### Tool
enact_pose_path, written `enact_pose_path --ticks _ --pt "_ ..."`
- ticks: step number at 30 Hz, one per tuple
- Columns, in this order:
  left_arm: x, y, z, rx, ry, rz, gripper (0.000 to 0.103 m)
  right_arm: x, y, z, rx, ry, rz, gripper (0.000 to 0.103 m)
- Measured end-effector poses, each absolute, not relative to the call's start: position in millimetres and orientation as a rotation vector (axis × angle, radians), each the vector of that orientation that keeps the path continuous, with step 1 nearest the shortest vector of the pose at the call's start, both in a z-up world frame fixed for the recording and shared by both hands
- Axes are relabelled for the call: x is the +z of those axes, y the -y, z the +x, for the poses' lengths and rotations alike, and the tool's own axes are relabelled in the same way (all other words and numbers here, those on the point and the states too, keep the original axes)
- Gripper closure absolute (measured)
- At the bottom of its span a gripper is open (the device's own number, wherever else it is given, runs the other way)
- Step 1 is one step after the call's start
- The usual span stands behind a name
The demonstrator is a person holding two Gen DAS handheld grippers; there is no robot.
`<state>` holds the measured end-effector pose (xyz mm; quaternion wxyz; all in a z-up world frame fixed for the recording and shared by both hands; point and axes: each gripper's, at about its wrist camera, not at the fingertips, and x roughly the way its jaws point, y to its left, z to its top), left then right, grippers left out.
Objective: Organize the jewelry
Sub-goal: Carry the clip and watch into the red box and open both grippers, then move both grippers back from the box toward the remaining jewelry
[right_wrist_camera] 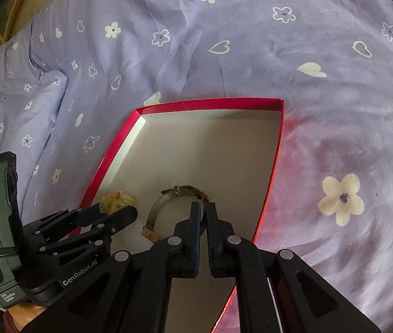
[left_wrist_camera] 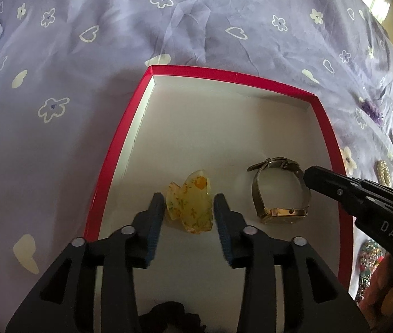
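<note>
Red-rimmed box (left_wrist_camera: 118, 144), white inside, on a bed under a lilac flowered sheet (left_wrist_camera: 85, 83). Inside the box, near its front: yellow translucent hair claw (left_wrist_camera: 192, 208), lying between the spread fingers of the left tool (left_wrist_camera: 189, 216), a gap showing on either side; gold wristwatch (left_wrist_camera: 279, 191) just beside the claw. Right tool (right_wrist_camera: 203, 213) nearly closed, fingers pinching the watch's strap. Beaded pieces (left_wrist_camera: 368, 266) on the sheet outside the box's right wall.
</note>
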<state>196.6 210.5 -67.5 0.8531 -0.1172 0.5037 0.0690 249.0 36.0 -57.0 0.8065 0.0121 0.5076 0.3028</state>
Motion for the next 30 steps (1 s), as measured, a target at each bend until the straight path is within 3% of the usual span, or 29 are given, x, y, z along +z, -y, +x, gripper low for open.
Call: enact_pose_path --ticks 2,8,14,30 --pt "-64.9 -211.2 194.0 0.157 -1.053 -0.240 0.055 -55.1 -33.5 248.2 0.649 -1.082 0.041 0.092" --pt "-56.1 -213.6 182.1 0.168 -1.034 -0.251 0.050 -40.3 -17.6 239.2 0.664 -1.054 0.098 0.085" --pt "-36.5 -209.4 159.2 0.172 -0.992 -0.286 0.036 -22.2 9.1 217.7 0.685 -1.012 0.148 0.068" --pt "2.1 -155.1 107.6 0.038 -0.921 -0.334 0.033 0.1 151.8 157.8 0.516 -0.937 0.216 0.057"
